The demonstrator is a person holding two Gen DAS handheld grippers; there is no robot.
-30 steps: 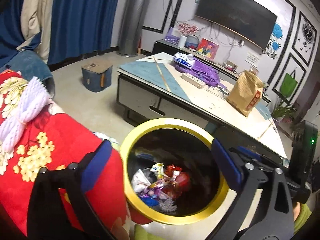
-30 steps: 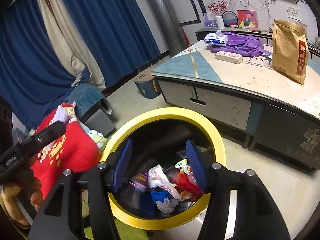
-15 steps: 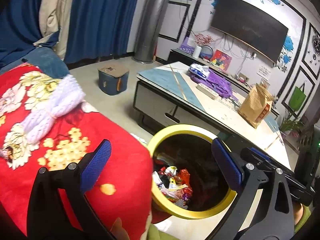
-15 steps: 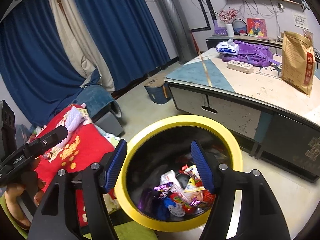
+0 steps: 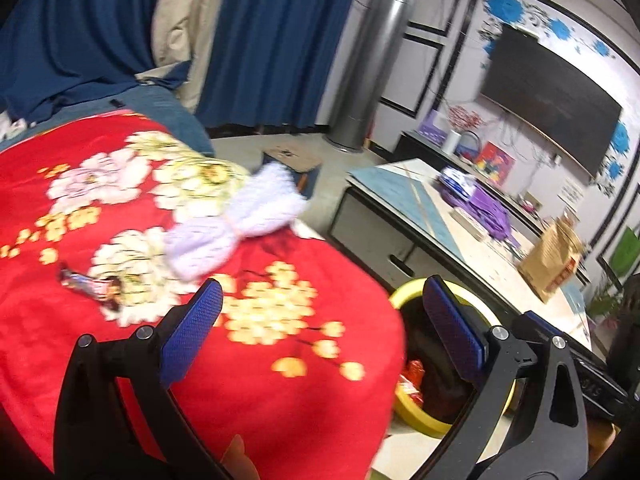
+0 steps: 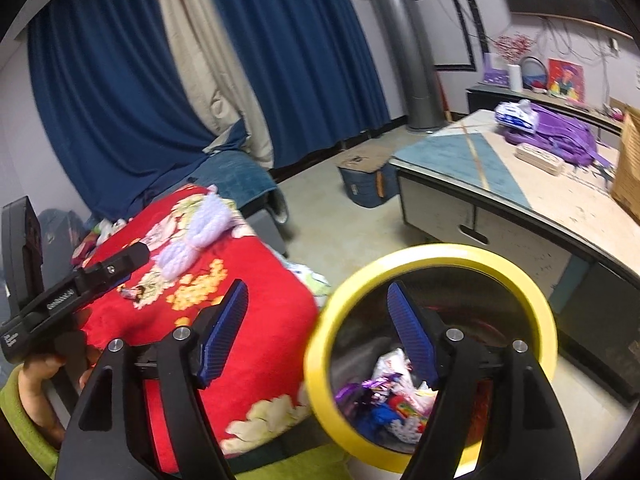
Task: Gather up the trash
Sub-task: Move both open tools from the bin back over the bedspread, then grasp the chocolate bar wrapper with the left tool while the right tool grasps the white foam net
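A yellow-rimmed trash bin [image 6: 520, 280] holds several wrappers [image 6: 396, 392]; it also shows in the left wrist view [image 5: 404, 292]. A red floral blanket [image 5: 120, 320] lies left of it. On it rest a candy wrapper [image 5: 90, 282] and a white foam net [image 5: 236, 220]; both also show in the right wrist view, the wrapper [image 6: 134, 292] and the net [image 6: 192, 236]. My left gripper [image 5: 320, 336] is open and empty over the blanket's edge. My right gripper [image 6: 320, 336] is open and empty over the bin's left rim.
A low table [image 6: 500, 196] stands behind the bin with a purple bag [image 6: 560, 136], a white power strip [image 6: 540, 158] and a brown paper bag [image 5: 556, 256]. A small blue box [image 6: 366, 176] sits on the floor. Blue curtains [image 6: 120, 80] hang behind.
Both grippers have swung left, away from the bin and toward the blanket. The candy wrapper on the blanket has come into the left wrist view. Both grippers stay open.
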